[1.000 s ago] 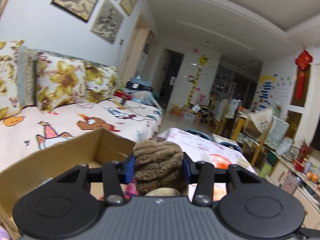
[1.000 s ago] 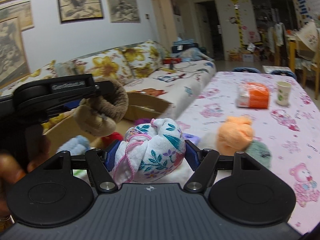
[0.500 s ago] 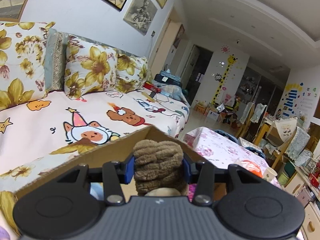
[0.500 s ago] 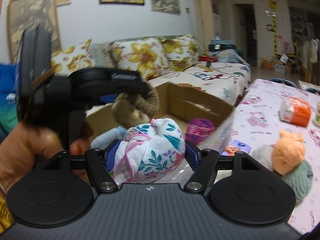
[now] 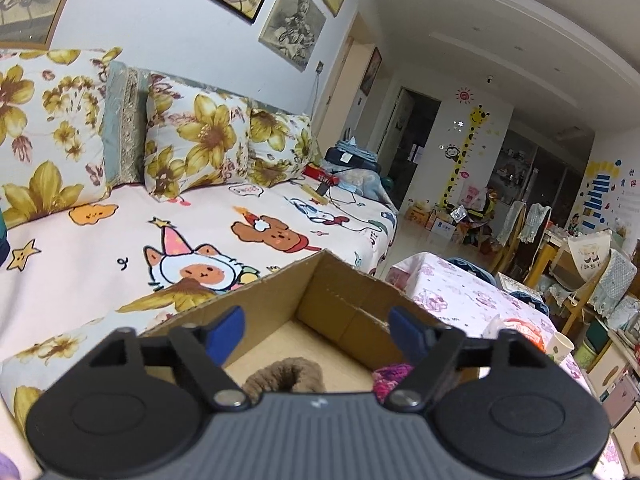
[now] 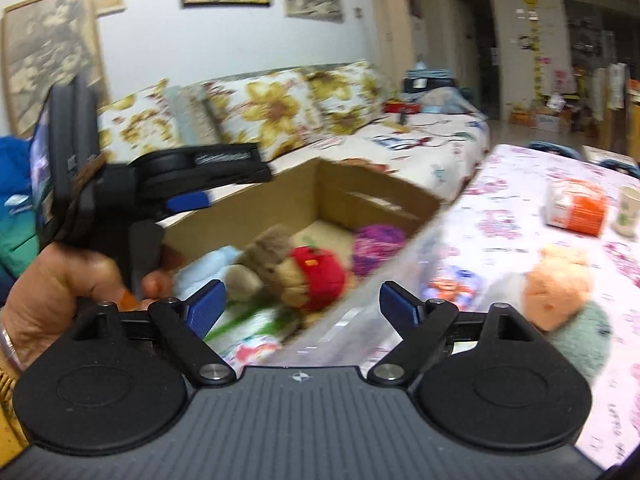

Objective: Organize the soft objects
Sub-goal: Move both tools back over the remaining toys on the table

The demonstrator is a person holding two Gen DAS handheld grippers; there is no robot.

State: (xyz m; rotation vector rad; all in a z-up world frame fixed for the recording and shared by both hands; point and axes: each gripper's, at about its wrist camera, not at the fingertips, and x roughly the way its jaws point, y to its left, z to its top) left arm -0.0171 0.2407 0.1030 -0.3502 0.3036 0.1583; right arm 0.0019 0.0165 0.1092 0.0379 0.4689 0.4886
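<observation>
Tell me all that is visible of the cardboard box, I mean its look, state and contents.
The cardboard box is plain brown corrugated card, open at the top, its walls standing upright with one corner toward the sofa. It stands between the sofa and the pink-patterned table. Inside lie soft things: a brown knitted piece, a red plush item, a purple woolly ball and something pale blue. The floor of the box is partly bare. Neither tool touches it; how exactly the items rest is blurred.
</observation>
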